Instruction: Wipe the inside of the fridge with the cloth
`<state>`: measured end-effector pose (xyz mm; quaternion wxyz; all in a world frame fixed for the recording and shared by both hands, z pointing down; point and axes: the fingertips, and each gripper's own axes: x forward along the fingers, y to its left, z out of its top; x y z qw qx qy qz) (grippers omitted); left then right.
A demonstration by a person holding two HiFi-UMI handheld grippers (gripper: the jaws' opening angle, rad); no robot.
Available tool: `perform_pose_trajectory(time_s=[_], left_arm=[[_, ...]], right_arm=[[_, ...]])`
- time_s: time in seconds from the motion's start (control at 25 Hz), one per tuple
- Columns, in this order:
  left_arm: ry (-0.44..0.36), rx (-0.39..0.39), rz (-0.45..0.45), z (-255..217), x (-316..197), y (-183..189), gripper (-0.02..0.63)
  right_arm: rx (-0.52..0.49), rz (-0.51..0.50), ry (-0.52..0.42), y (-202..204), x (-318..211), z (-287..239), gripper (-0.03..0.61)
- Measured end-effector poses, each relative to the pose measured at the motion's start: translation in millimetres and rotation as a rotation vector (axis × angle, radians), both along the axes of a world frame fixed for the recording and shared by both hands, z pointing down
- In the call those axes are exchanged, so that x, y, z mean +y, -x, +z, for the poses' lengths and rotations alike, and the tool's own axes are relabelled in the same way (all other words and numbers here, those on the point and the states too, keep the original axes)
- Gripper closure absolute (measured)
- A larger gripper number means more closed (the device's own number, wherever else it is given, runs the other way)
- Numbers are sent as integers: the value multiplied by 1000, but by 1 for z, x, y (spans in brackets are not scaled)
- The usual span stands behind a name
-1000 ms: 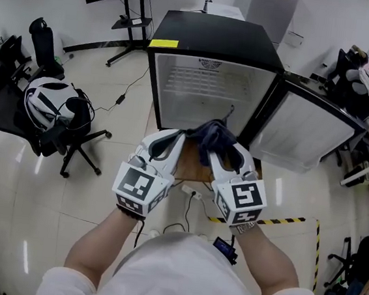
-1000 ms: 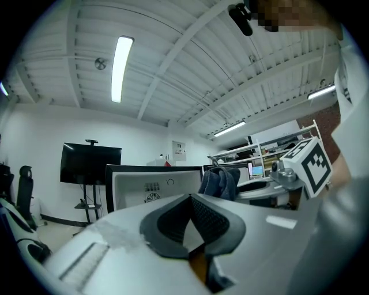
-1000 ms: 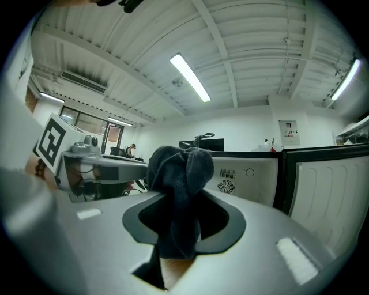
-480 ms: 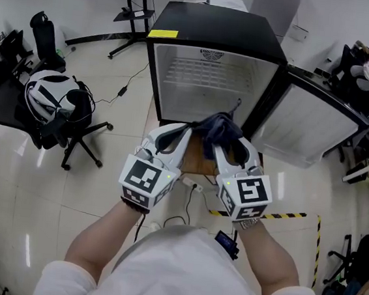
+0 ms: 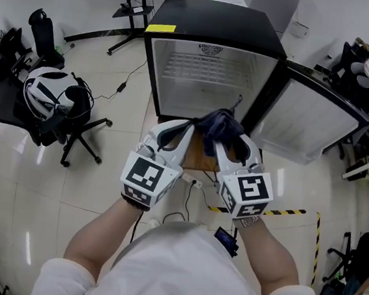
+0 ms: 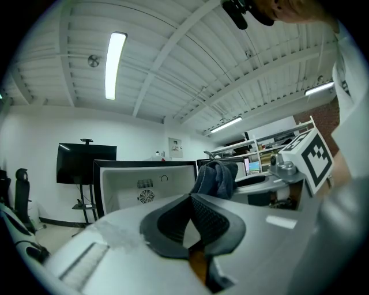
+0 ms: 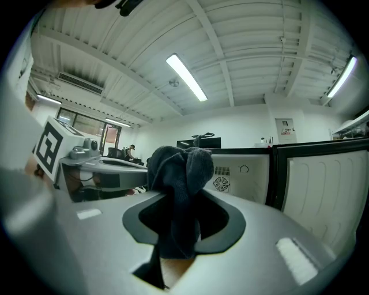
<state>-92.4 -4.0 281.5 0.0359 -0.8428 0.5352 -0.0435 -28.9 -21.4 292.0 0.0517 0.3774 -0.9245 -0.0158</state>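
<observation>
Right claw (image 5: 229,143): clamped on bunched cloth (image 7: 177,190); risk: loose wad snags wire shelf (image 5: 206,70) in fridge (image 5: 214,22), pulls free. Left claw (image 6: 191,199): closed, empty; may knock open door (image 5: 305,123)

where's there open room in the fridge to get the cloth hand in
Inside the fridge, the space below the wire shelf is bare between the side walls, with the door swung clear to the right; the right gripper with the cloth should pass there. Crowded in front, where the left gripper sits close beside it.
</observation>
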Motion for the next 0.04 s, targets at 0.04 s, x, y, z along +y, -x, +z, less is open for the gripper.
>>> perform_pose_trajectory(time_s=[0.04], left_arm=[[1,0,1,0,0,-1,607]], right_arm=[[-1,1,0,-1,0,0,468]])
